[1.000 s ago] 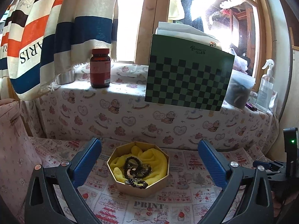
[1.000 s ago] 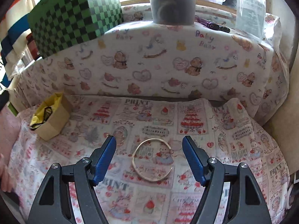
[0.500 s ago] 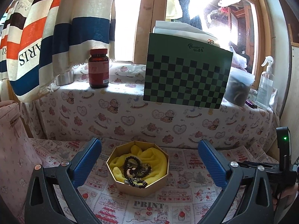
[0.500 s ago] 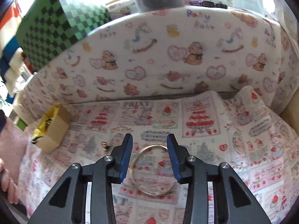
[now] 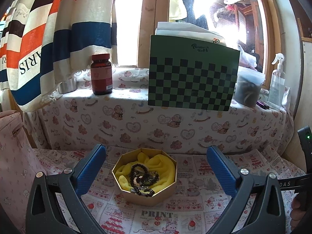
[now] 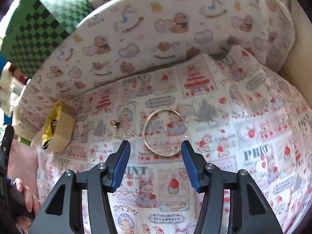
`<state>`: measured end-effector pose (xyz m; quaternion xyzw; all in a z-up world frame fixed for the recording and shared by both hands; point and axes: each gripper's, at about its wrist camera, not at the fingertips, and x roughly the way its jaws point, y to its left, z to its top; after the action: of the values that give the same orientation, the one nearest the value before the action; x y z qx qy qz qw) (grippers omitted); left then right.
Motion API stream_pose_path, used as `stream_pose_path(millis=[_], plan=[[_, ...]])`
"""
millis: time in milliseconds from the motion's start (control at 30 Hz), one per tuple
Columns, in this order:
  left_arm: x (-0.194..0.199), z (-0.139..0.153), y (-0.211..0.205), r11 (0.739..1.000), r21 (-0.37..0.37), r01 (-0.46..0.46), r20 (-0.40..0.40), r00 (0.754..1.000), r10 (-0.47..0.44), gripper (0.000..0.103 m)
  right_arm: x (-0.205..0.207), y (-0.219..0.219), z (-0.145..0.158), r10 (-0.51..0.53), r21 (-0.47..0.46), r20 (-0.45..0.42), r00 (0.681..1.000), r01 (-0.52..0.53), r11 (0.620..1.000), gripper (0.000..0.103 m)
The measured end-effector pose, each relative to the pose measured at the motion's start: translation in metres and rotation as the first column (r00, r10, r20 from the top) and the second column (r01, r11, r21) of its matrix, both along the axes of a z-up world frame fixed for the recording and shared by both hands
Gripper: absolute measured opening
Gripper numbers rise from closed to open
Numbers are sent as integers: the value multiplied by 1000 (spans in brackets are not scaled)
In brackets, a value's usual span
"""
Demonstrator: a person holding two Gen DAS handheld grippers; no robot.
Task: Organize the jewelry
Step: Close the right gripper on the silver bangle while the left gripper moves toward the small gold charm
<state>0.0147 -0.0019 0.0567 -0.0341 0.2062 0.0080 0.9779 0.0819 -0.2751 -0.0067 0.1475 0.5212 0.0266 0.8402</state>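
Partly done, by my read. The box (image 5: 144, 177) sits on the printed cloth (image 5: 156, 220), lined with yellow fabric (image 5: 161, 167), and already holds a tangle of dark beads (image 5: 139, 177) plus some metal pieces I can't identify. A few beads hang over the near rim. Left gripper (image 5: 156, 167) hovers facing the box, jaws wide apart, nothing between them, box centred in the gap but beyond the tips. Still loose, per the right wrist view: a thin open bangle (image 6: 162, 131) lying flat on the cloth, and a small dark-and-gold piece (image 6: 115, 123), maybe an earring or clasp, too small to tell, between the bangle and the box (image 6: 60, 128). Right gripper (image 6: 156, 164) is low over the cloth with jaws parted and empty; the bangle's near arc is just past the tips, not touching either pad as far as I can see. So at least two items are left: bangle first, probably, given where the right gripper points, then the small piece. The box is well off to the left of the bangle, so a carry across is needed. Risk: the bangle is thin and flat on soft cloth, so the fingers may snag fabric or slip off the wire. No lid visible in either view, so can't say if closing is part of it.
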Motion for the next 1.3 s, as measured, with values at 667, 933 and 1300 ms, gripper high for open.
stream_pose_path(millis=[667, 933, 1300], plan=[[5, -2, 7, 999, -44, 13, -17, 1000, -13, 102, 24, 36, -32, 7, -182, 108, 994, 13, 983, 72], [5, -2, 8, 999, -49, 5, -18, 1000, -6, 102, 43, 48, -39, -15, -242, 154, 988, 53, 969, 72], [6, -2, 10, 998, -60, 4, -23, 1000, -6, 102, 43, 27, -32, 14, -151, 137, 990, 7, 989, 67]])
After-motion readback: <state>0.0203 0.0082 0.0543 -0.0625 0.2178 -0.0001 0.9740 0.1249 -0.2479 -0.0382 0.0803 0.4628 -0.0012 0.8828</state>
